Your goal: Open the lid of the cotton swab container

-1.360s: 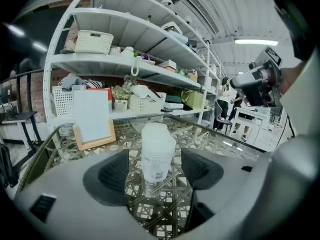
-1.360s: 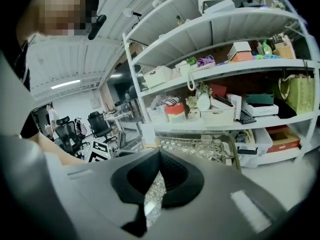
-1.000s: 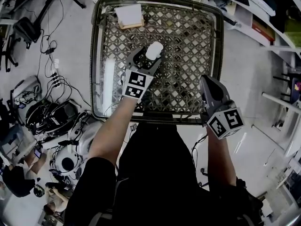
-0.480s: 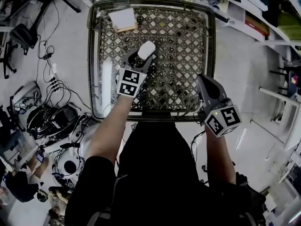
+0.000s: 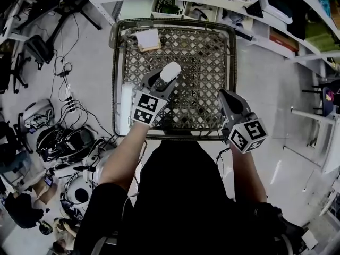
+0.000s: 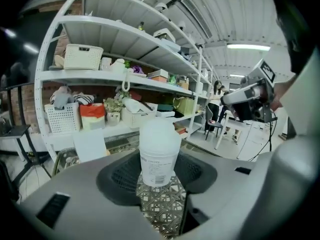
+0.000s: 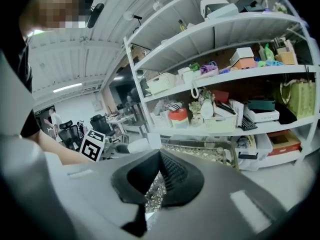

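While left claw (image 5: pixel 164 79) just clamped container (image 6: pixel 159 149), angled downward

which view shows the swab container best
The left gripper view: the container stands centre frame, lid and label plain, between the left gripper's jaws, which have just been closing on it. The head view shows it only as a small white shape from above. The right gripper view shows at most a pale sliver of it.
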`<state>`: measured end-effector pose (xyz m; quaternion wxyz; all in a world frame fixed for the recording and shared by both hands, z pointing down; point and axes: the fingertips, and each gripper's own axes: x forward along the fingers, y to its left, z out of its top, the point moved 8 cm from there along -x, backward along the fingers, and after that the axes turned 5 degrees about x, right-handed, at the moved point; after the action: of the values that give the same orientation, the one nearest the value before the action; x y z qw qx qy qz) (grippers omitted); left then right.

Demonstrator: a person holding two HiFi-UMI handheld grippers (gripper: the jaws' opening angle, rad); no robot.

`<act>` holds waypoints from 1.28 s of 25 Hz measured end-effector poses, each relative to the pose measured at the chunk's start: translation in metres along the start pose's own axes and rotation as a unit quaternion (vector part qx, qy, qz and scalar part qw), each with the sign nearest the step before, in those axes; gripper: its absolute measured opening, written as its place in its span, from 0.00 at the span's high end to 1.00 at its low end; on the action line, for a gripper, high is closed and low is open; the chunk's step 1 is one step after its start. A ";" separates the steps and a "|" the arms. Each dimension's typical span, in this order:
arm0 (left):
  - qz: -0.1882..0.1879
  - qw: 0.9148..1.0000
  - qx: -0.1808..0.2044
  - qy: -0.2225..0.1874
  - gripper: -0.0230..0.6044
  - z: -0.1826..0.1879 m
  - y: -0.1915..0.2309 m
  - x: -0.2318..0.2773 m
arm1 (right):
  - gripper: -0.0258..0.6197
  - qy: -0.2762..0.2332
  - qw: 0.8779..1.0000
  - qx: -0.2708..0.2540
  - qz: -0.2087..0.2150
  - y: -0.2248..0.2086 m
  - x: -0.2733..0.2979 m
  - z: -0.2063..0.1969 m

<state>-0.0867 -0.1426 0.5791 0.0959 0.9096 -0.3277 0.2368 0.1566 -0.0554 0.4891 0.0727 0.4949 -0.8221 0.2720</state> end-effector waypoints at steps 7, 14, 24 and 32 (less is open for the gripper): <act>-0.065 0.996 0.067 -0.002 0.64 0.052 -0.034 -0.035 | 0.94 -0.019 0.999 -0.015 0.038 0.014 -0.004 0.032; -0.095 0.991 0.091 0.008 0.64 0.085 -0.053 -0.064 | 0.94 -0.029 0.995 -0.024 0.090 0.029 -0.006 0.043; -0.185 0.977 0.103 0.002 0.64 0.126 -0.054 -0.078 | 0.69 -0.025 0.975 -0.081 0.208 0.051 -0.011 0.074; -0.265 0.953 0.149 0.006 0.64 0.147 -0.084 -0.081 | 0.55 -0.004 0.949 -0.126 0.290 0.066 -0.015 0.080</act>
<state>-0.0328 -0.0822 0.4096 0.0204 0.9662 -0.0351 0.2545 0.1194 -0.0616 0.3910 0.0491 0.2232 -0.9579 0.1736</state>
